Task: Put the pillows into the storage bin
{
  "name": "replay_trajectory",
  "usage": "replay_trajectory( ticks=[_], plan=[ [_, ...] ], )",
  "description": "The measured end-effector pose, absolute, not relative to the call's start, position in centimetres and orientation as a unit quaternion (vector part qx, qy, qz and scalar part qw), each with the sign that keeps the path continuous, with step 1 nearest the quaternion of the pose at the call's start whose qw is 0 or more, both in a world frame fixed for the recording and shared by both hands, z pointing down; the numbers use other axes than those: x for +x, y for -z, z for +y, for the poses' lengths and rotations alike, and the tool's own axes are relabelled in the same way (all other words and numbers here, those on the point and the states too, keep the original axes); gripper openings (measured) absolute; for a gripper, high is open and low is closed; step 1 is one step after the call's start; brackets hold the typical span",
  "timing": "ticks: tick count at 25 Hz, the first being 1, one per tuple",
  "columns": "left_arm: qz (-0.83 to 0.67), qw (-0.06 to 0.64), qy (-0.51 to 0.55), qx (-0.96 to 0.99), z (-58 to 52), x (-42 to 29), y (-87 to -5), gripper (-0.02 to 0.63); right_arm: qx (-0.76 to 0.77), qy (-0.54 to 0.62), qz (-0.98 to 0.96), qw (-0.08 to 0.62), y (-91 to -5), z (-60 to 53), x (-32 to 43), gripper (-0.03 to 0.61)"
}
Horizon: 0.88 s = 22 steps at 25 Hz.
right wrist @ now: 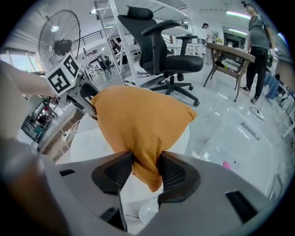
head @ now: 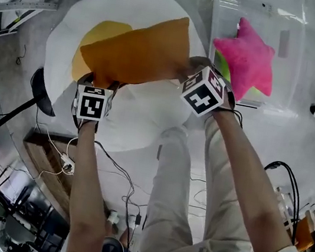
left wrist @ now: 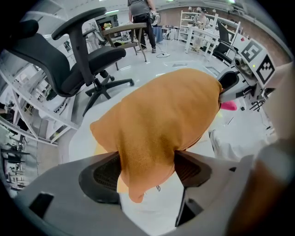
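An orange pillow [head: 137, 50] hangs in the air between both grippers, above a big white fried-egg cushion [head: 141, 114] with a yellow yolk [head: 101, 30]. My left gripper [head: 96, 86] is shut on the pillow's left corner [left wrist: 145, 166]. My right gripper [head: 191, 77] is shut on its right corner [right wrist: 145, 163]. To the right stands a clear storage bin [head: 289, 55] with a pink star pillow [head: 247, 56] inside. The left gripper's marker cube [right wrist: 64, 73] shows in the right gripper view, and the right gripper's marker cube [left wrist: 258, 60] in the left gripper view.
A black office chair [left wrist: 69, 60] stands on the pale floor. A fan [right wrist: 62, 41], a wooden table [right wrist: 230, 53] and people stand farther off. Cables [head: 114, 169] and a wooden board [head: 49, 164] lie near the person's legs [head: 171, 202].
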<state>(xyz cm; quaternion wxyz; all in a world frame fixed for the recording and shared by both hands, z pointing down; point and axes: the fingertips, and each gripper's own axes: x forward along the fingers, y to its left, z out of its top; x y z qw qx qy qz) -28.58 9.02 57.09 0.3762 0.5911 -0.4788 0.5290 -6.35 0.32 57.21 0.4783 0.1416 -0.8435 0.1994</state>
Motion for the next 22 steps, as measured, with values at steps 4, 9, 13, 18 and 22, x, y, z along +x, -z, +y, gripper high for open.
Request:
replay_trajectory(
  ticks=[4, 9, 13, 18, 22],
  plan=[
    [-0.474, 0.364, -0.533, 0.599, 6.1, -26.5, -56.6, 0.376, 0.168, -0.205, -0.842, 0.470, -56.6, -2.0, -4.0, 0.196],
    [-0.459, 0.345, -0.540, 0.615, 2.2, -23.1, -55.9, 0.374, 0.195, -0.216, -0.839, 0.459, -56.1, -4.5, -0.3, 0.196],
    [-0.446, 0.331, -0.548, 0.625, -0.5, -20.0, -55.5, 0.372, 0.215, -0.227, -0.835, 0.454, -55.8, -6.1, 3.1, 0.196],
    [-0.430, 0.311, -0.554, 0.642, -4.0, -16.2, -54.9, 0.368, 0.247, -0.244, -0.829, 0.437, -55.5, -8.6, 7.2, 0.196],
    [-0.412, 0.295, -0.560, 0.655, -6.2, -12.8, -54.8, 0.364, 0.273, -0.262, -0.820, 0.429, -55.7, -9.5, 10.9, 0.196]
  ],
)
